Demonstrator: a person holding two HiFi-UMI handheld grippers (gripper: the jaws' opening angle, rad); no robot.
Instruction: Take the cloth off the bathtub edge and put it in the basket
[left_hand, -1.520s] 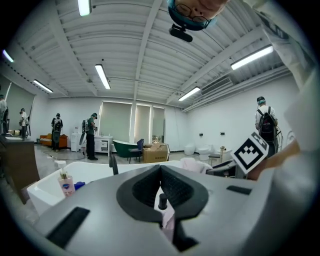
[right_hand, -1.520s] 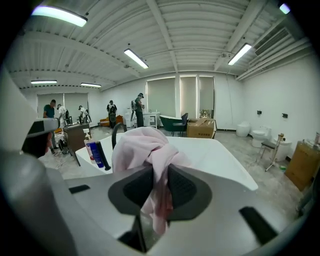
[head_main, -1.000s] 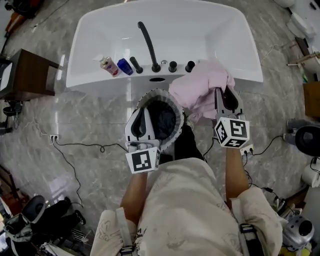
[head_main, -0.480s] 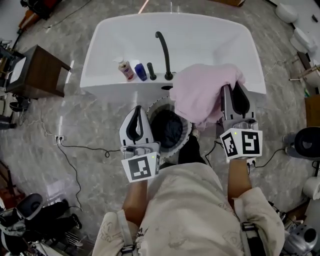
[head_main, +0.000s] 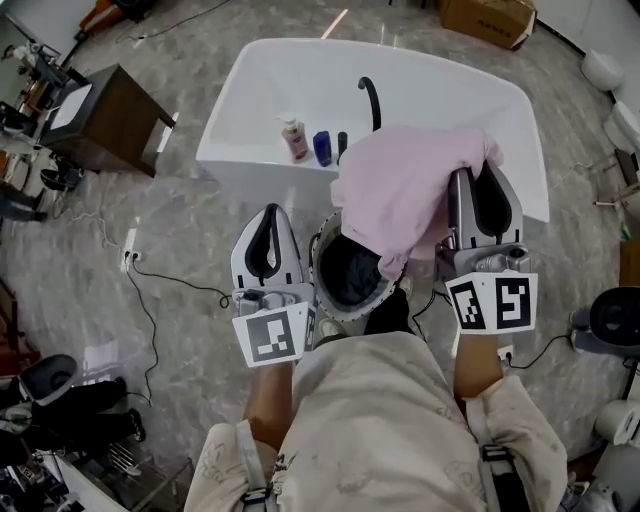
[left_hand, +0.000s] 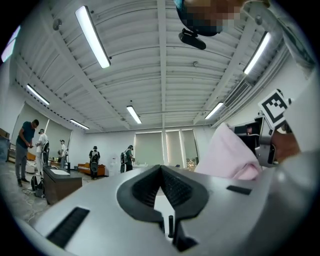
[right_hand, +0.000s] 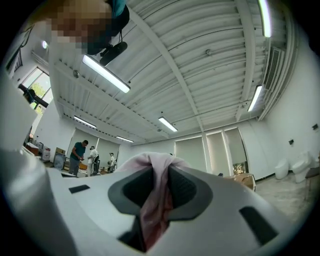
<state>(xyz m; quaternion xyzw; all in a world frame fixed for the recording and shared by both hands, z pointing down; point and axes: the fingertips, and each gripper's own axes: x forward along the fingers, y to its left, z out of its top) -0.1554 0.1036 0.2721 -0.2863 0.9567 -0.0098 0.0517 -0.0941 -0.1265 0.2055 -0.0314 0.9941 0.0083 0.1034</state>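
A pink cloth (head_main: 400, 190) hangs bunched from my right gripper (head_main: 482, 170), which is shut on a fold of it. The cloth droops over the right rim of the round basket (head_main: 322, 262), which stands on the floor in front of the white bathtub (head_main: 440, 90). In the right gripper view the cloth (right_hand: 156, 200) is pinched between the jaws of my right gripper (right_hand: 159, 167). My left gripper (head_main: 268, 210) is raised just left of the basket. The left gripper view shows my left gripper (left_hand: 161, 169) shut and empty, with the cloth (left_hand: 230, 155) to its right.
Two small bottles (head_main: 294, 140) and a black faucet (head_main: 372, 98) stand on the tub's near edge. A wooden side table (head_main: 110, 120) is at the left. A power strip with a cable (head_main: 131, 248) lies on the floor. People (left_hand: 25, 145) stand far off.
The right gripper has lifted the cloth off the tub edge and carried it left, so it now hangs over the basket. The left gripper has drawn slightly left of the basket.
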